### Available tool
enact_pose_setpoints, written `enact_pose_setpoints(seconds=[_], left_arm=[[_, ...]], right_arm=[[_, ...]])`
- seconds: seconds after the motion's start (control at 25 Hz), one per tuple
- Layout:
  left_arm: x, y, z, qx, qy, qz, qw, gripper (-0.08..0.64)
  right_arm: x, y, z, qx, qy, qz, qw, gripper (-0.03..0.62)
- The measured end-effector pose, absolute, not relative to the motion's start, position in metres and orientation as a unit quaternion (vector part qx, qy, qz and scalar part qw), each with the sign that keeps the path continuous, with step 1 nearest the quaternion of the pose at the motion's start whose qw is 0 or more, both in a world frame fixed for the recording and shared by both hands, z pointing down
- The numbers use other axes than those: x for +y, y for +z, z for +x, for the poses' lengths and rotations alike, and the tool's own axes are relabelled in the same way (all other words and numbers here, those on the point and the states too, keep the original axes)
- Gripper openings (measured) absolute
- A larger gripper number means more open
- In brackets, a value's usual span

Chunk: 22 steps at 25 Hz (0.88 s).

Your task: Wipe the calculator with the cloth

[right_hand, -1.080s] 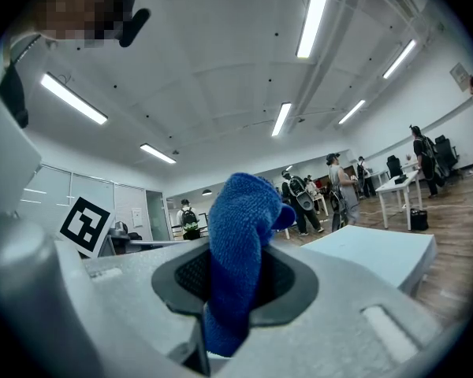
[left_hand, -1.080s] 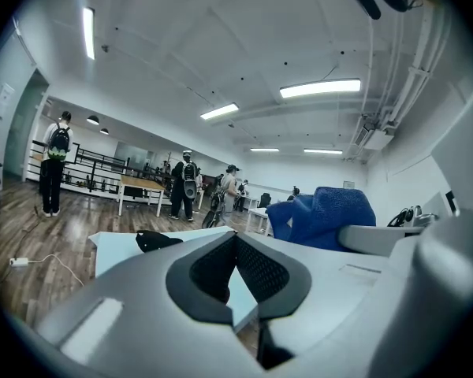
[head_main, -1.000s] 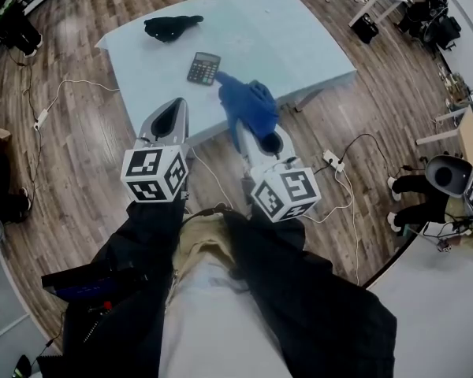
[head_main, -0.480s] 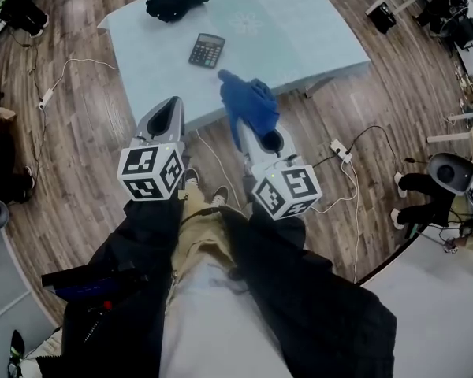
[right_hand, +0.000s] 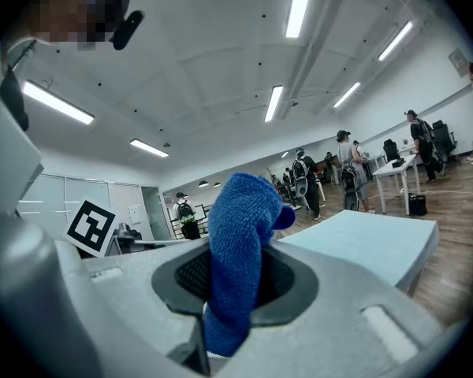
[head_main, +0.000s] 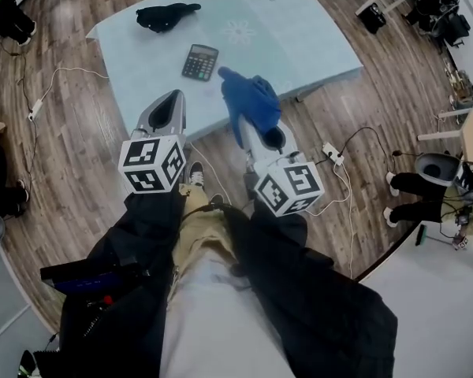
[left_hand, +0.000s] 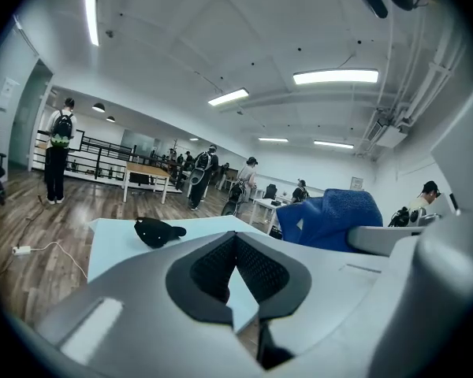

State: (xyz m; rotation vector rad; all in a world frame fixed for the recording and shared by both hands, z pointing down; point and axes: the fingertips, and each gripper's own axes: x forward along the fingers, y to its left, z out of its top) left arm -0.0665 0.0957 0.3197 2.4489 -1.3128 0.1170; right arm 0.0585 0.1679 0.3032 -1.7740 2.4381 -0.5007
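The dark calculator [head_main: 199, 61] lies flat on the pale blue table [head_main: 299, 38], near its front edge. My right gripper [head_main: 252, 126] is shut on the blue cloth [head_main: 251, 99], held in the air over the floor just short of that edge, right of the calculator. In the right gripper view the cloth [right_hand: 238, 250] stands up from between the jaws of the right gripper [right_hand: 235, 294]. My left gripper [head_main: 170, 105] hovers to the left, short of the table, shut with nothing in it. The left gripper [left_hand: 236, 246] view shows the cloth [left_hand: 335, 219] at right.
A black bundle [head_main: 164, 16] lies at the table's far left corner, also visible as the black bundle [left_hand: 156, 231] in the left gripper view. Cables and a power strip [head_main: 331, 154] lie on the wooden floor. My legs and shoes [head_main: 195, 176] are below. Other desks and people stand around.
Both grippers hold the same pose, the cloth still gripped. The table and calculator have shifted slightly in the head view as the camera moved.
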Motion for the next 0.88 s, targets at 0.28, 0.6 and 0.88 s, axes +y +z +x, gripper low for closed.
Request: enact_pose_setpoints(seconds=[0.28, 0.6, 0.88], left_arm=[[0.07, 0.31, -0.061, -0.45, 0.032, 0.875, 0.177, -0.005], [0.02, 0.325, -0.069, -0.435, 0.038, 0.878, 0.198, -0.005], [-0.004, 0.34, -0.077, -0.427, 0.043, 0.877, 0.217, -0.005]], right_arm=[[0.143, 0.293, 0.06, 0.792, -0.155, -0.588, 0.043, 0.094], [0.09, 0.305, 0.047, 0.785, -0.176, -0.594, 0.028, 0.094], [0.064, 0.314, 0.038, 0.78, -0.189, -0.597, 0.019, 0.094]])
